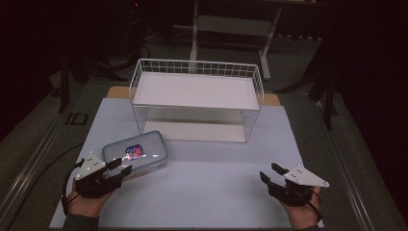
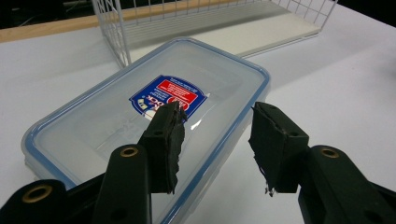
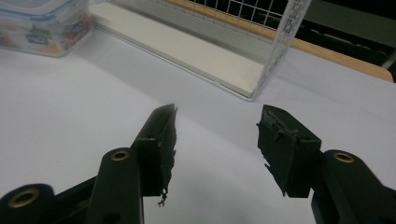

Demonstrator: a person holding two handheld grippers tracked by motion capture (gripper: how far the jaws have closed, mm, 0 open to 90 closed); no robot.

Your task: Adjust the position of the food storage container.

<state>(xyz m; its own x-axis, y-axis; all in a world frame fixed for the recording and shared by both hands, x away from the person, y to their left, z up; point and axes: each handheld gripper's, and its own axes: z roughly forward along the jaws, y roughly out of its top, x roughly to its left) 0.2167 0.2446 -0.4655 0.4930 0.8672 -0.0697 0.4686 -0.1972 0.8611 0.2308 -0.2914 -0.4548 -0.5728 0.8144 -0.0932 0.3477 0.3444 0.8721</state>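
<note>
**Ana:** Dark room all round, with a white worktop [image 1: 202, 192] lit in the middle. Start at the left: what is there?

**Ben:** The left hand-held gripper [image 1: 119, 167], held by a hand at the near left edge. Its jaws stand apart, released, and straddle the near long rim of a clear lidded container [image 1: 135, 153] with a blue seal and a red-and-blue label. In the left gripper view one jaw hangs over the lid [image 2: 154, 102] and the other over bare worktop beside the rim. Neither pad presses on it, as far as I can see.

**Ana:** So where does the container sit?

**Ben:** Flat on the worktop, lid on, just beside the front left corner of the white wire shelf rack [image 1: 197, 72], which stands at the far middle.

**Ana:** And further right?

**Ben:** The right hand-held gripper [image 1: 270, 172], near the front right, well apart from the container. Its jaws are also spread, with nothing between them.

**Ana:** Which step is this, then?

**Ben:** I judge it the approach to a grasp: the left is lined up on the container but hasn't closed. Next it would need to drop a little so the pads bracket the rim, then squeeze. One-sided on a wide, smooth box, it could tilt or slip.
</note>
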